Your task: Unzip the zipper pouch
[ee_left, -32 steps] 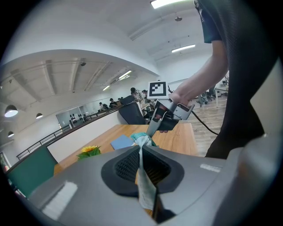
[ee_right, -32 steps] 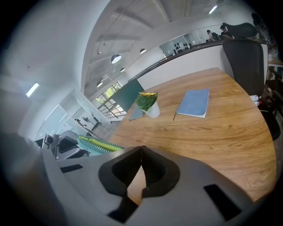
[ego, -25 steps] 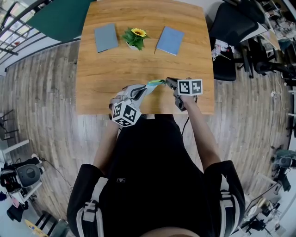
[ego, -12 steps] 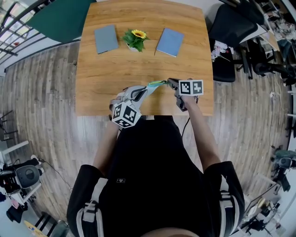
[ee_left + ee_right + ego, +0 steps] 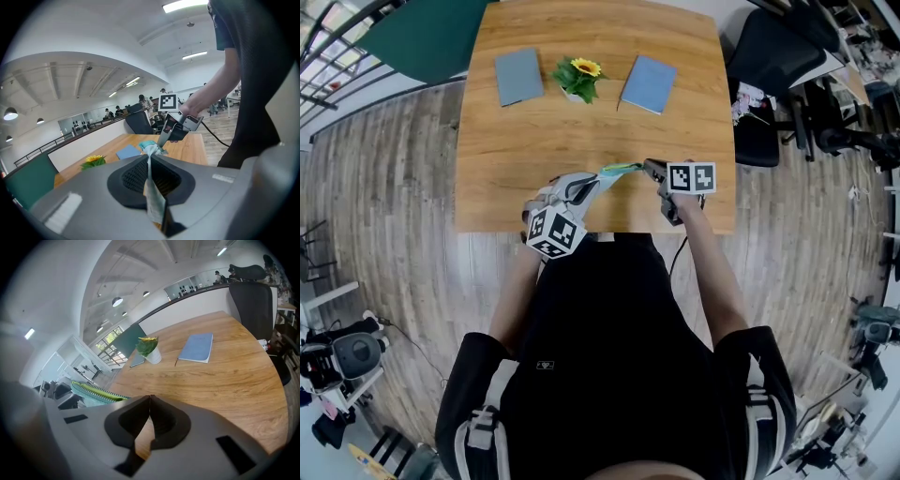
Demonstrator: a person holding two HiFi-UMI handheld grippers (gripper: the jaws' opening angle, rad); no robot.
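Observation:
A teal zipper pouch [image 5: 610, 172] with a green zipper hangs stretched between both grippers above the near table edge. My left gripper [image 5: 586, 185] is shut on its near end; in the left gripper view the fabric [image 5: 153, 199] runs edge-on through the closed jaws [image 5: 149, 161]. My right gripper [image 5: 645, 167] is shut at the pouch's far end, on the zipper pull, which is too small to make out. The left gripper view shows the right gripper [image 5: 161, 143] touching the teal end [image 5: 148, 147]. In the right gripper view the pouch's zipper edge [image 5: 93, 392] leads toward the shut jaws [image 5: 150, 398].
On the wooden table [image 5: 581, 131] lie two blue-grey notebooks [image 5: 517, 76] [image 5: 648, 83] with a potted sunflower [image 5: 578, 79] between them at the far side. Black office chairs [image 5: 769, 84] stand to the right. The person's body is close to the near edge.

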